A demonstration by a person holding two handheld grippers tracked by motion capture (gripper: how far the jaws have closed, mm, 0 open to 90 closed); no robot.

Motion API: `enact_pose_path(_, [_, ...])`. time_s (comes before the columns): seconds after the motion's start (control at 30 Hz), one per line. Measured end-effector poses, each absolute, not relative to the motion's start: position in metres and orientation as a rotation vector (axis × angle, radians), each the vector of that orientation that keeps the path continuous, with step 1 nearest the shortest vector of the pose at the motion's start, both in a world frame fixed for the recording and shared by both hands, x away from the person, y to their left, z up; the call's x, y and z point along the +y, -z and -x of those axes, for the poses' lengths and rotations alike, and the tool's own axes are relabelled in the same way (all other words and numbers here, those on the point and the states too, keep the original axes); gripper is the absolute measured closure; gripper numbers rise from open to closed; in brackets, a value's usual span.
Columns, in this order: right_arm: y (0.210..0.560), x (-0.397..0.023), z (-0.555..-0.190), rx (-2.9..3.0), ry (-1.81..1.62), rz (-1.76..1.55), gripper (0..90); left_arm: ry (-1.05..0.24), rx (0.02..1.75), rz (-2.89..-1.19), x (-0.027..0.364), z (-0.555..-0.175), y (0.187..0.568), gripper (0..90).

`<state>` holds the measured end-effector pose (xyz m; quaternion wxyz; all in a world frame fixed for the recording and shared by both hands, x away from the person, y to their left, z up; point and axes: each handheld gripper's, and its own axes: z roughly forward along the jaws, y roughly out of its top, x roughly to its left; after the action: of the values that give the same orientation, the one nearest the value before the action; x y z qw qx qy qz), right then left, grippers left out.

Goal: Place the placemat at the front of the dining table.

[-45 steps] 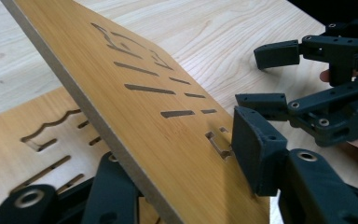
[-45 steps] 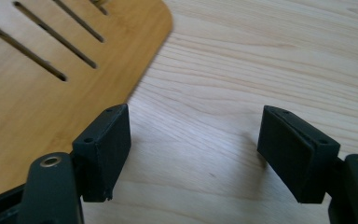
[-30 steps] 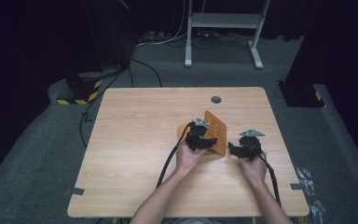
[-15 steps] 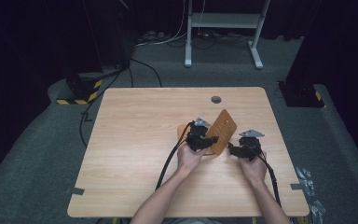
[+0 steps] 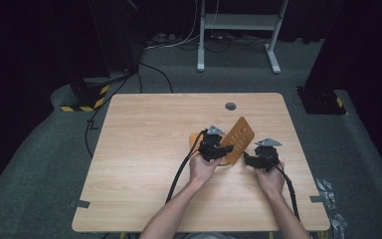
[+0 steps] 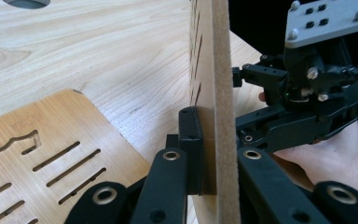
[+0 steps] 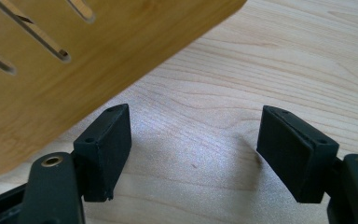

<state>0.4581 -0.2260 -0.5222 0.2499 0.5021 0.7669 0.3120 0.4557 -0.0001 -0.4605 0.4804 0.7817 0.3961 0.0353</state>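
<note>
My left hand-held gripper [image 6: 205, 154] clamps the slotted board [image 6: 209, 70] upright by its edge; I keep that squeeze firm. My right hand-held gripper [image 7: 193, 154] gapes empty, ready to steady it.

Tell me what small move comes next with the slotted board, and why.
Probably bring the right gripper up to the raised board's free edge and close on it. The left gripper is clamped on its edge, holding it tilted above the second board, while the right jaws stand open just beneath it.
</note>
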Motion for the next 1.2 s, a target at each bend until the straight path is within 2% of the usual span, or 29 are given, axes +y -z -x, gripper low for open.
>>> enact_pose_path(1.2, [0.522, -0.226, -0.458, 2.083, -0.851, -1.371, 25.8, -0.145, 0.996, -1.804, 0.042, -0.453, 0.438, 86.2])
